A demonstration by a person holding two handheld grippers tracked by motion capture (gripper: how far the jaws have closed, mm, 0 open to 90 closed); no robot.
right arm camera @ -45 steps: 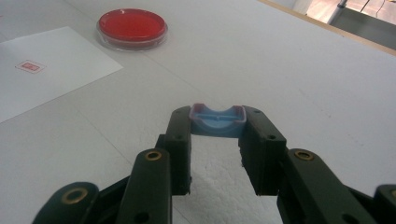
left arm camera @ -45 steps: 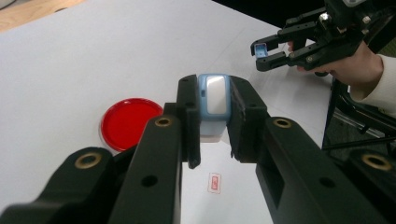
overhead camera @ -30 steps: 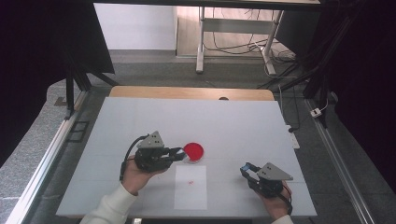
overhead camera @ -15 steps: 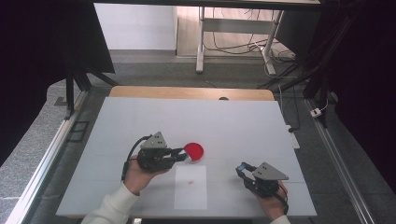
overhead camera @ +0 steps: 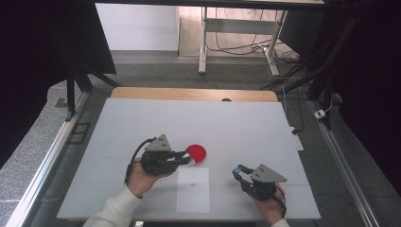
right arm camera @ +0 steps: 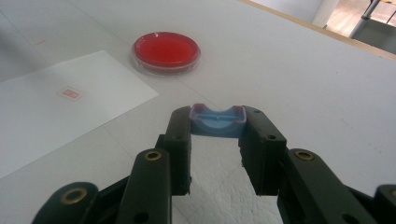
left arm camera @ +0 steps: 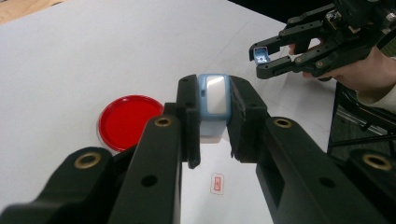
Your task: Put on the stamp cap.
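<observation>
My left gripper point(overhead camera: 183, 159) point(left arm camera: 213, 93) is shut on a small light-blue and white block point(left arm camera: 213, 100), held just above the table beside a round red dish point(overhead camera: 196, 152) point(left arm camera: 127, 121). The dish lies flat on the white table, just beyond the far edge of a white paper sheet point(overhead camera: 193, 189) with a small red mark point(left arm camera: 217, 183). My right gripper point(overhead camera: 239, 170) point(right arm camera: 217, 119) is shut on a small blue cap-like piece point(right arm camera: 217, 121), low over the table to the right of the sheet. The dish point(right arm camera: 166, 50) sits ahead and left of it.
The white tabletop point(overhead camera: 142, 118) ends in a wooden strip point(overhead camera: 189, 93) at the far side. Metal rails run along both sides of the table, and a desk frame with cables stands behind. A person's hands and a white sleeve point(overhead camera: 116, 210) come in from the near edge.
My right gripper has drifted slightly left toward the paper sheet with the blue piece in it. The left gripper and the dish have stayed where they were.
</observation>
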